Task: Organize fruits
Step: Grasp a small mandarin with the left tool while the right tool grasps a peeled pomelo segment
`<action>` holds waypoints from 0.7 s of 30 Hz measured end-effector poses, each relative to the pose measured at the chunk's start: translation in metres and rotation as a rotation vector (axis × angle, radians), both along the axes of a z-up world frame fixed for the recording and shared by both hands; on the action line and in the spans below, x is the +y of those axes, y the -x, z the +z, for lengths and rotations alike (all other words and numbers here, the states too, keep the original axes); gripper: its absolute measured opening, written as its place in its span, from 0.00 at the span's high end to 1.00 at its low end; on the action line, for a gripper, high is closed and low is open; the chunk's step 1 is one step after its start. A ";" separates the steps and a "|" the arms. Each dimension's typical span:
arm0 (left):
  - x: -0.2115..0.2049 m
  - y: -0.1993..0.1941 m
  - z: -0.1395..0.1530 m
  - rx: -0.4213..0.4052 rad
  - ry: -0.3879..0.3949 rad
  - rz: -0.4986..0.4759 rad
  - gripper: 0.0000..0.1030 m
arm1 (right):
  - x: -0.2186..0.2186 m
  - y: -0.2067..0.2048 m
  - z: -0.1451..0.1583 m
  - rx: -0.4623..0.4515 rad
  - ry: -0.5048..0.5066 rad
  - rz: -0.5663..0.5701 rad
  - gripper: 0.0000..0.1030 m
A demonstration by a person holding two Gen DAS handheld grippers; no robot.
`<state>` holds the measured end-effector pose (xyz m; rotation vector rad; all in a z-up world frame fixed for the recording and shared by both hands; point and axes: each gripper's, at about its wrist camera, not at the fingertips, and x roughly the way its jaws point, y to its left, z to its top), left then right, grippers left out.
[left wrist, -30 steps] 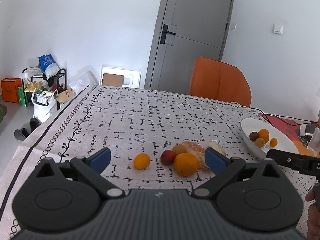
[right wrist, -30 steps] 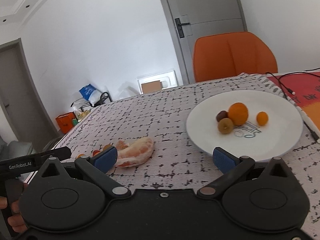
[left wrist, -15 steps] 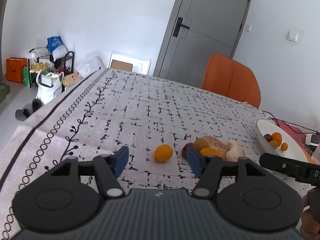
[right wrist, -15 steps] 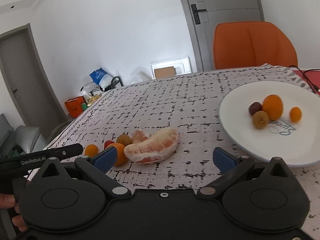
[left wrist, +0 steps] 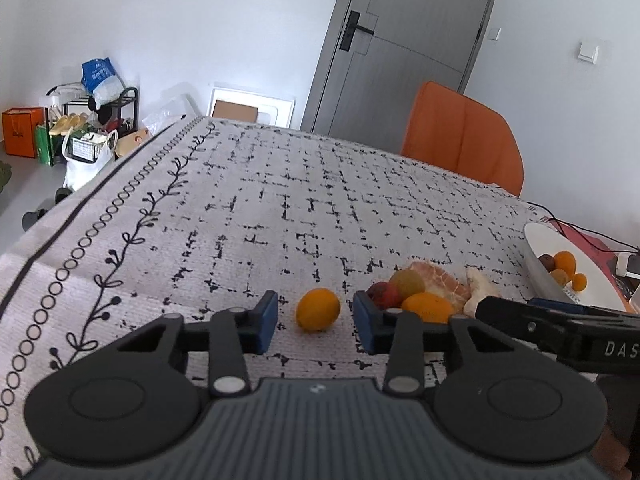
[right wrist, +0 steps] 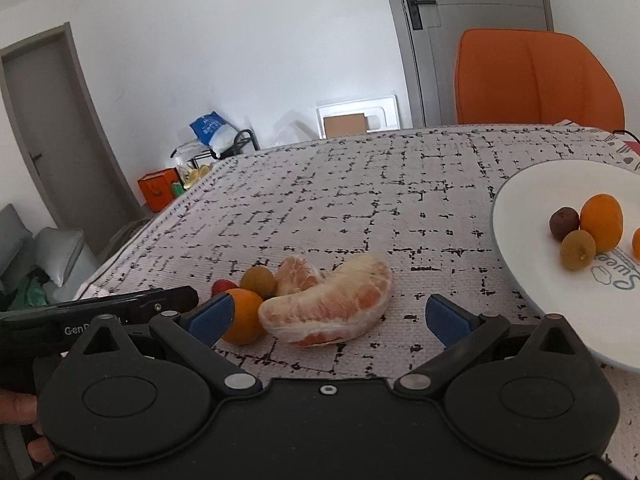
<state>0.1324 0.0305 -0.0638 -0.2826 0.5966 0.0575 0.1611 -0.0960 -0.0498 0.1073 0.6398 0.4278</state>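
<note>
The left tool (left wrist: 315, 322) was closing around the small orange (left wrist: 318, 309) on the counter (left wrist: 280, 208), pads not yet touching; off-centre, it might roll away. The right tool (right wrist: 327, 318) gaped wide.

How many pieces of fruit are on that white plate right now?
4 on the white plate: a dark plum, an orange, a brownish fruit in front, and a small orange one cut by the picture's edge. More may be hidden there.
</note>
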 end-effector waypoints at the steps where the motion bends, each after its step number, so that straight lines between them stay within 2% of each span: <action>1: 0.000 0.000 -0.001 -0.004 0.001 0.002 0.66 | 0.000 -0.002 -0.001 0.004 0.000 0.000 0.00; 3: 0.001 -0.001 -0.001 -0.009 0.005 0.000 0.68 | 0.001 -0.004 -0.004 0.011 0.002 -0.003 0.00; 7: 0.001 -0.006 -0.002 -0.005 0.010 -0.013 0.78 | 0.006 -0.006 -0.007 0.005 0.026 -0.007 0.01; 9: 0.002 -0.007 -0.002 -0.009 0.033 -0.026 0.78 | 0.007 -0.005 -0.007 -0.005 0.029 -0.017 0.06; 11: 0.004 -0.006 -0.003 -0.015 0.044 -0.036 0.79 | 0.007 -0.004 -0.006 -0.013 0.026 -0.017 0.20; 13: 0.004 -0.006 -0.003 -0.016 0.046 -0.037 0.79 | 0.007 -0.004 -0.004 -0.018 0.022 -0.012 0.30; 21: -0.002 -0.002 0.002 -0.022 0.028 -0.033 0.79 | 0.002 0.002 0.001 -0.019 0.014 -0.004 0.38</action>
